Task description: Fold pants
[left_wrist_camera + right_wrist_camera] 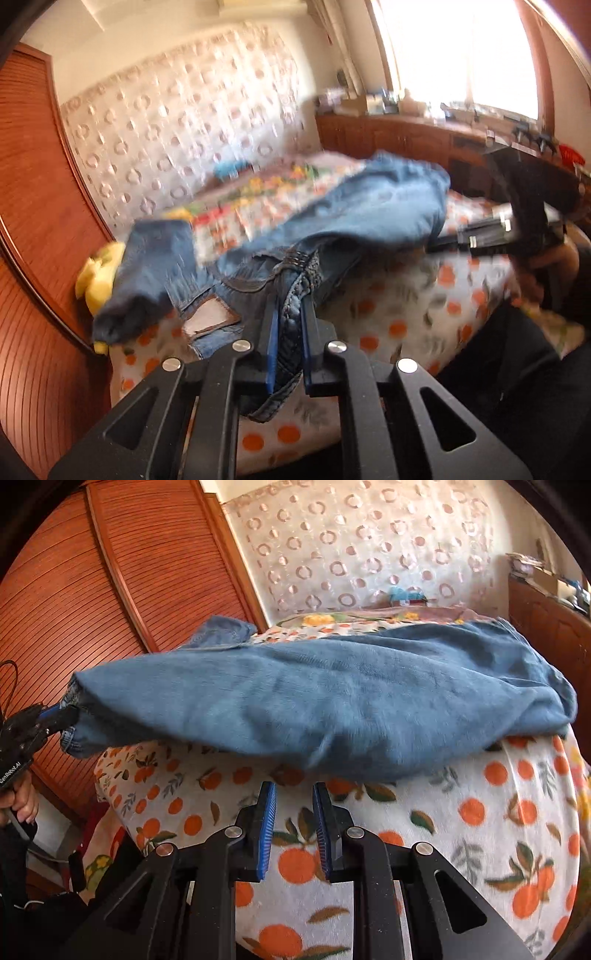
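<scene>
Blue denim pants [332, 701] lie across the bed, partly lifted. My left gripper [290, 306] is shut on the waistband with its braided belt [306, 266] and holds that end up off the bed; a white leather patch [210, 319] shows beside it. In the right wrist view the left gripper [61, 714] pinches the pants' left end. My right gripper [294, 794] is open and empty, just in front of the pants' near edge, above the blanket. It also shows in the left wrist view [443, 242] at the right, beside the raised denim.
The bed carries a white blanket with orange fruit print [461, 830]. A wooden slatted wardrobe [92, 590] stands left of the bed. A padded headboard [369, 546] is behind. A wooden cabinet with clutter [406, 125] sits under the window. A yellow cloth [99, 273] hangs at the bed's left edge.
</scene>
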`<state>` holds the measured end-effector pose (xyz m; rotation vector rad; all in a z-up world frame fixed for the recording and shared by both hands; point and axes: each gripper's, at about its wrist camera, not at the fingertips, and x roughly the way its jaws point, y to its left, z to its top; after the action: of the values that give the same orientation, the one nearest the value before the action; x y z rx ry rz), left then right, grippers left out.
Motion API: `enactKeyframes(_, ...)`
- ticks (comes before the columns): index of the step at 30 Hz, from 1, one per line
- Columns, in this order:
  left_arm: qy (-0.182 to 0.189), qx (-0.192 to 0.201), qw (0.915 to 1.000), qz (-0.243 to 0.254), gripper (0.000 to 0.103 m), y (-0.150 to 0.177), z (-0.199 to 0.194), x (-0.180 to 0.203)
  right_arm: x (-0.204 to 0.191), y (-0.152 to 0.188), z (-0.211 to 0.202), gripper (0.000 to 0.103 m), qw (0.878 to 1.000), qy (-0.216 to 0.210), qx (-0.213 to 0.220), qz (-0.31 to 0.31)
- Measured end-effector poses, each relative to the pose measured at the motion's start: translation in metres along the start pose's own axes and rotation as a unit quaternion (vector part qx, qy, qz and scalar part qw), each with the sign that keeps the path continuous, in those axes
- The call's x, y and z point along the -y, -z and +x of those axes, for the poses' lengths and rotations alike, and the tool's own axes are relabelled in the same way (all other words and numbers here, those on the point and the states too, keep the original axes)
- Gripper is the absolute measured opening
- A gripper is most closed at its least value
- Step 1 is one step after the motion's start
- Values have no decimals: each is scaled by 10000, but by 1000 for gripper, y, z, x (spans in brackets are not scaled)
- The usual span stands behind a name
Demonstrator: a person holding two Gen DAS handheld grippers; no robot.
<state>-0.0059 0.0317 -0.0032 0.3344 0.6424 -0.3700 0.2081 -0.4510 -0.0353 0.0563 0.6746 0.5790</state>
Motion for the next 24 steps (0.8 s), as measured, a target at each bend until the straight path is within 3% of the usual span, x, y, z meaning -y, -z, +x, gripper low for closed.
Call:
enactKeyframes(4, 447, -559, 9973, -131, 16, 29, 20, 2, 2, -9, 11, 21, 9999, 55, 63, 127)
enactKeyframes(9, 724, -331, 9955, -520, 27, 28, 7, 2, 4, -24, 13, 21, 9995, 125, 266, 100)
enactKeyframes(12, 790, -49, 9938, -779, 42, 19, -5, -3, 1, -33, 9, 21, 9988, 169, 453, 51)
enactKeyframes(13, 805, -10, 9933, -835, 53, 16, -5, -3, -1, -35, 9, 21, 9987, 172, 487, 28)
enactKeyframes(14, 826, 28, 9928, -866, 56, 12, -5, -2, -2, -39, 9, 21, 9985, 183, 509, 5)
enactKeyframes(17, 863, 48, 9931, -788, 56, 1, 4, 3, -3, -40, 13, 21, 9984, 209, 514, -46)
enactKeyframes(24, 1325, -217, 9899, -455, 56, -24, 48, 39, 11, -45, 26, 21, 9991, 217, 366, 59)
